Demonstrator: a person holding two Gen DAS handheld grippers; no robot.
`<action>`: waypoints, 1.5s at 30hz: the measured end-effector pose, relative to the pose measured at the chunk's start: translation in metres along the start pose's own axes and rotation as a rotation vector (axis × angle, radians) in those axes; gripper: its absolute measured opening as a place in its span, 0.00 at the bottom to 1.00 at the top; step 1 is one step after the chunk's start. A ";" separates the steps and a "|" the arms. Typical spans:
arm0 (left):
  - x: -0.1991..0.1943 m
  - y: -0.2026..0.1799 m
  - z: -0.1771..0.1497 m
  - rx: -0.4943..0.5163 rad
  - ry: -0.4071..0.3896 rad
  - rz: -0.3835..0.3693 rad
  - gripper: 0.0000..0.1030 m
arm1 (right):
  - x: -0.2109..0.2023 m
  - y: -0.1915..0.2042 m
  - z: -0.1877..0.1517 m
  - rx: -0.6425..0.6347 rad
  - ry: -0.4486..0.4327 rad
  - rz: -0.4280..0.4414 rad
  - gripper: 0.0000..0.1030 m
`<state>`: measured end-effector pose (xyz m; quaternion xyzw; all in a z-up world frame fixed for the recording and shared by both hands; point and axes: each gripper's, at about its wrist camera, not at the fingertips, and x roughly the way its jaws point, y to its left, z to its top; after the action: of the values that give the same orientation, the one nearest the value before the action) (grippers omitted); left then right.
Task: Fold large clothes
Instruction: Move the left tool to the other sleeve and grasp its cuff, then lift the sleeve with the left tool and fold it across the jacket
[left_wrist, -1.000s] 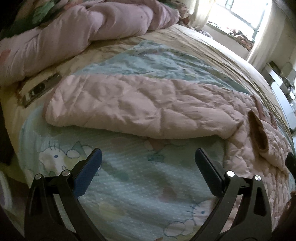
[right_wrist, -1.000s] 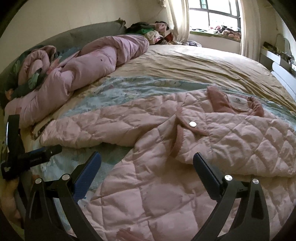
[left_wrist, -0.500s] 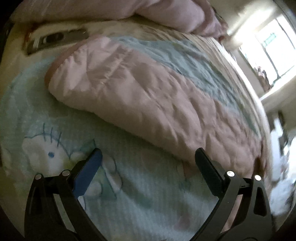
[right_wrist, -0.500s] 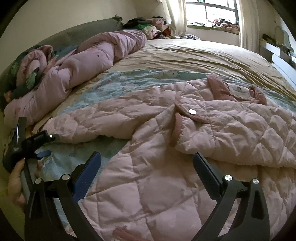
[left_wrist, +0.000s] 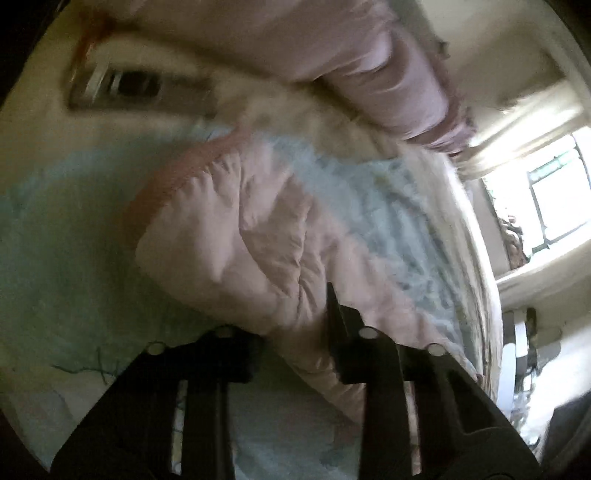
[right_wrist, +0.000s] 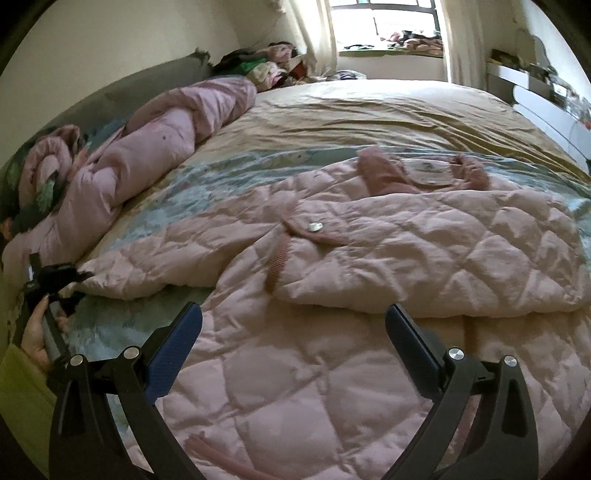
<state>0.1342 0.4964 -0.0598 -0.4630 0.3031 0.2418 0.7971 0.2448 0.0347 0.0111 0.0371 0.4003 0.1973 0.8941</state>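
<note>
Jaws of left gripper (left_wrist: 295, 328) just closed, pinching one jacket sleeve (left_wrist: 240, 229).

Pink quilted jacket (right_wrist: 369, 266) lies spread on the bed, one sleeve (left_wrist: 258, 243) stretched toward nine o'clock.

A wide bed (right_wrist: 369, 110) fills the room. Daylight pours through a curtained window (right_wrist: 388, 18) beyond its far edge; pale walls (right_wrist: 129, 37) and a white cabinet (right_wrist: 546, 103) flank it.
</note>
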 end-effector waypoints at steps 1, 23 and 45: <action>-0.011 -0.008 0.001 0.022 -0.018 -0.014 0.16 | -0.003 -0.005 0.000 0.013 -0.003 -0.003 0.96; -0.142 -0.221 -0.060 0.440 -0.245 -0.261 0.13 | -0.077 -0.071 0.000 0.146 -0.116 0.041 0.96; -0.143 -0.335 -0.191 0.728 -0.150 -0.443 0.13 | -0.158 -0.205 -0.015 0.357 -0.244 -0.086 0.96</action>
<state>0.2077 0.1601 0.1656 -0.1868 0.2032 -0.0248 0.9608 0.2047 -0.2152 0.0656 0.2012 0.3187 0.0792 0.9228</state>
